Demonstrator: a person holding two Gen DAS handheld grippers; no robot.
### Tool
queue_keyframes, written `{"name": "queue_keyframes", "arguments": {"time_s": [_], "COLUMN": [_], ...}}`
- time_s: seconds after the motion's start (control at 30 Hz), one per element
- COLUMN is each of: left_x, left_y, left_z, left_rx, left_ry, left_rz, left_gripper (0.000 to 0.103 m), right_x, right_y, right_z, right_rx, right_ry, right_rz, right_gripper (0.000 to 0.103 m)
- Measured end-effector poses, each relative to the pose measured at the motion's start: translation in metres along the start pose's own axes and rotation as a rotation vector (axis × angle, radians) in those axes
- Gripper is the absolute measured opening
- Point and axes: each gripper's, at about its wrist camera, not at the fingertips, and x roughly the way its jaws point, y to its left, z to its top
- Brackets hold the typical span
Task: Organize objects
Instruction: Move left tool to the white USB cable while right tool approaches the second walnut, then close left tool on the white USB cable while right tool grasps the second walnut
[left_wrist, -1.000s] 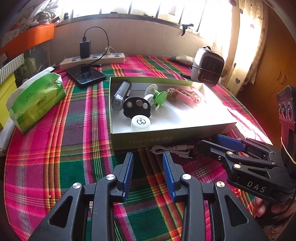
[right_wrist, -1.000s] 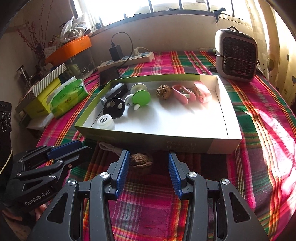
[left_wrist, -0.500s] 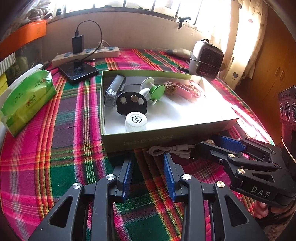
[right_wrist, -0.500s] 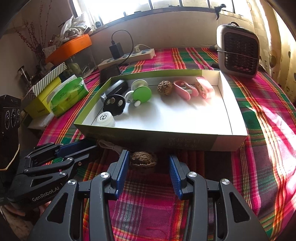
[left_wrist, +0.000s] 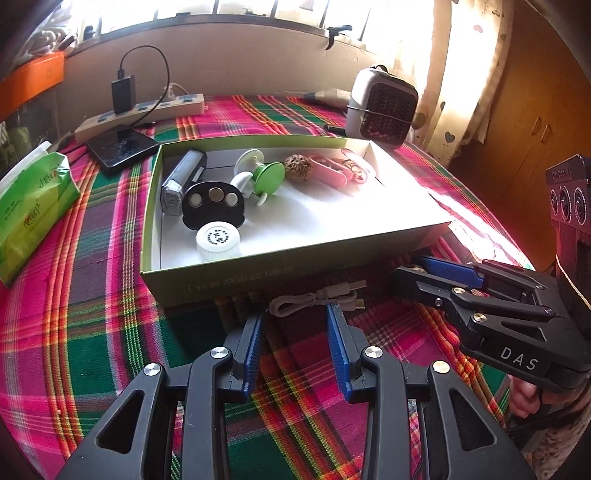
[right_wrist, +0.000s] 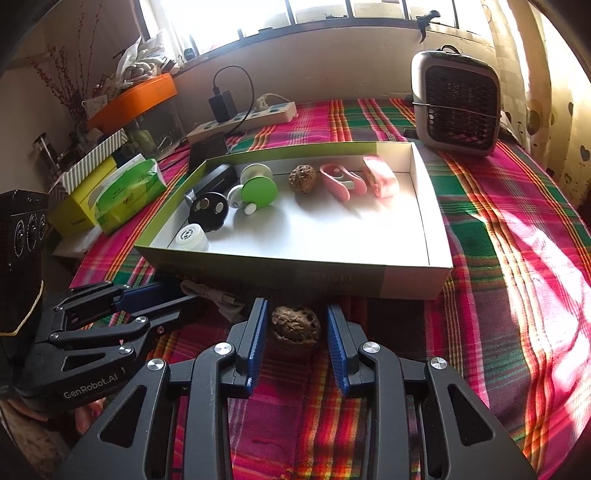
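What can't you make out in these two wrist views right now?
- Brown wrinkled walnut on the plaid cloth: left wrist view, hidden behind the right hand-held gripper.
- White bundled USB cable: right wrist view, mostly covered by the left hand-held gripper.
- Print on the green cardboard box wall: both views, shadowed and too small.

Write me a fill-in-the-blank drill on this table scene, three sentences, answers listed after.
1. The walnut between the right gripper jaws lies ____ the box.
2. The bundled white cable lies just ahead of the ____ gripper.
3. Inside the box, the second walnut sits beside a ____ disc.

Answers: outside; left; green
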Motion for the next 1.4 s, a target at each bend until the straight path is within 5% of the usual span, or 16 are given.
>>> {"name": "queue_keyframes", "arguments": {"time_s": [0.37, 0.77, 1.4], "left_x": [-0.005, 0.006, 0.019], "left_y": [-0.028, -0.031, -0.051], "left_z": [-0.011, 0.0, 0.008], "left_rx": [0.07, 0.123, 0.116], "left_ry": [0.028, 0.018, 0.028], "left_rz": [-0.074, 0.017, -0.035], "left_gripper": [0.031, 0.031, 0.031], "right_x": [-0.009, -0.01, -0.014], "right_y": [-0.018, -0.022, -0.033], "right_z": [-0.006, -0.005, -0.006], "right_rx": [0.016, -0.005, -0.019], "right_ry": [-0.007, -0.01, -0.013], "right_rz": [-0.021, -0.028, -0.044], "right_gripper": [0.033, 0.033, 0.033]}}
